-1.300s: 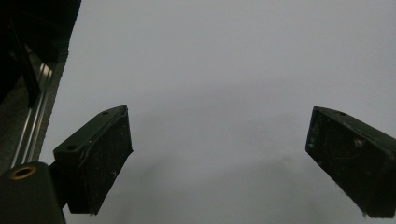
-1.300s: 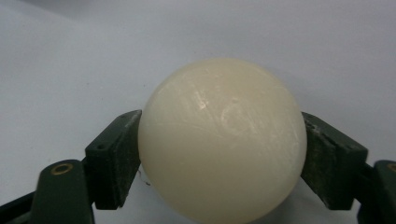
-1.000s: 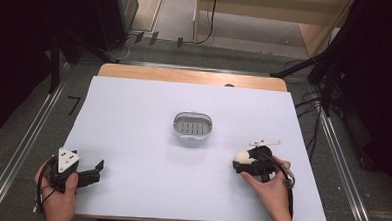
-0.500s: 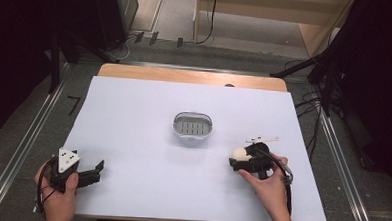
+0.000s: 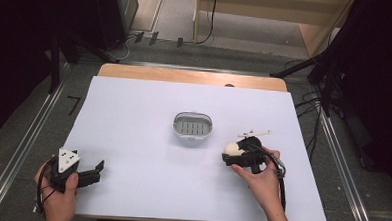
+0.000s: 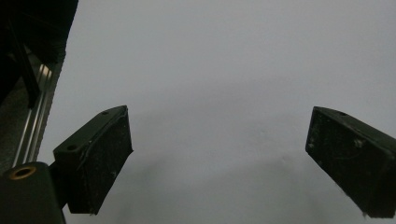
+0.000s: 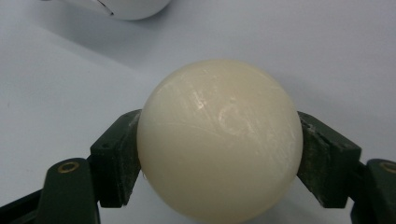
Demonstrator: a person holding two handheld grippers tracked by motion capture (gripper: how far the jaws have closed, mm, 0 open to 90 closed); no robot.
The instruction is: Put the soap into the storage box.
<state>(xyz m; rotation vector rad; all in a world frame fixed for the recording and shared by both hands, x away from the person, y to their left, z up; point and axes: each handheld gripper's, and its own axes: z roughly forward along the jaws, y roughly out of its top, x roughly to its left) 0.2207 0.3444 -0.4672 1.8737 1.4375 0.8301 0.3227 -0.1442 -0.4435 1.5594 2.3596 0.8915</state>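
The cream ball [image 7: 219,140] sits squarely between the two black jaws of the right gripper [image 5: 234,154], which pinch it from both sides. In the high view the ball [image 5: 231,149] is at that gripper's tip, just right of and below the small oval basket [image 5: 193,125] at mid-table. The ball is smooth, glossy and off-white, with faint scuffs. The left gripper [image 5: 92,172] rests at the table's [image 5: 134,113] near left corner, its jaws spread wide over bare white surface.
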